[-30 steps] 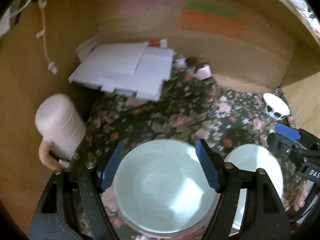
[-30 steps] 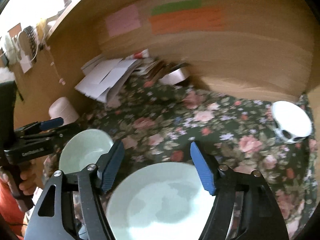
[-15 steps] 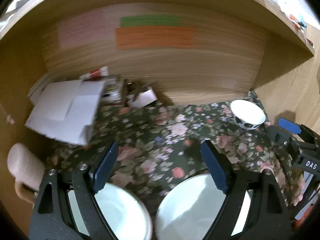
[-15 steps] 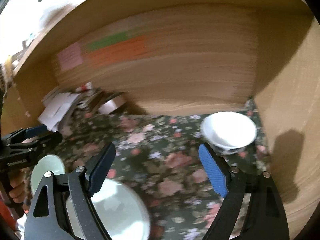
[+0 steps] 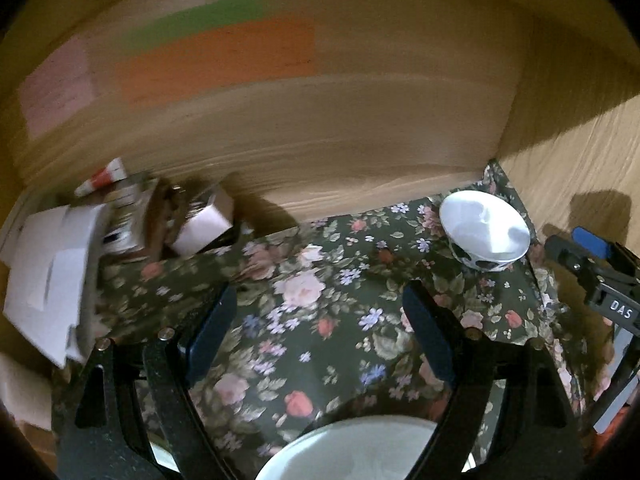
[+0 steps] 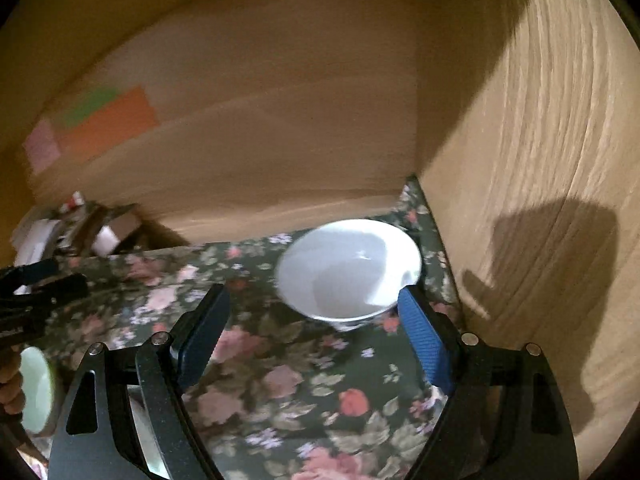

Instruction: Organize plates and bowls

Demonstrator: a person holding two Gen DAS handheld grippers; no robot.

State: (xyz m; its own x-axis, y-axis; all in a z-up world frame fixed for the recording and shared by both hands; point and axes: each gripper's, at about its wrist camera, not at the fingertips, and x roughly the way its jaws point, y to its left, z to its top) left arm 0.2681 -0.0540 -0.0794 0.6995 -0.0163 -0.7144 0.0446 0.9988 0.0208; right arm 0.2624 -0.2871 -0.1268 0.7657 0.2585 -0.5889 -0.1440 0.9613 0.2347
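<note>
1. In the far right corner of the wooden alcove, on the floral-patterned cloth [image 5: 320, 320] over the worktop: small white ceramic bowl with dark spots on its outer wall [image 6: 348, 270], upright, close to the side panel.
2. Right gripper [image 6: 316, 334]: jaws spread wide, nothing between the pads; just been opening. Aimed at the spotted bowl, right pad just beside its rim, no contact evident.
3. Left gripper [image 5: 320, 332]: likewise wide apart and empty, jaws just been opening; only cloth between the pads.
4. Bottom edge of the left wrist view: pale green round ceramic bowl [image 5: 352, 452], partly cut off. A second ago framed between these jaws; now below and behind them, apparently set down.
5. Left edge of the right wrist view: second pale green bowl [image 6: 34, 388], partly hidden.
6. Back left: loose white papers and small boxes [image 5: 60, 264], blurred.
7. Reading: both views swung rightward away from the green bowls; spotted bowl probably next for collection.
</note>
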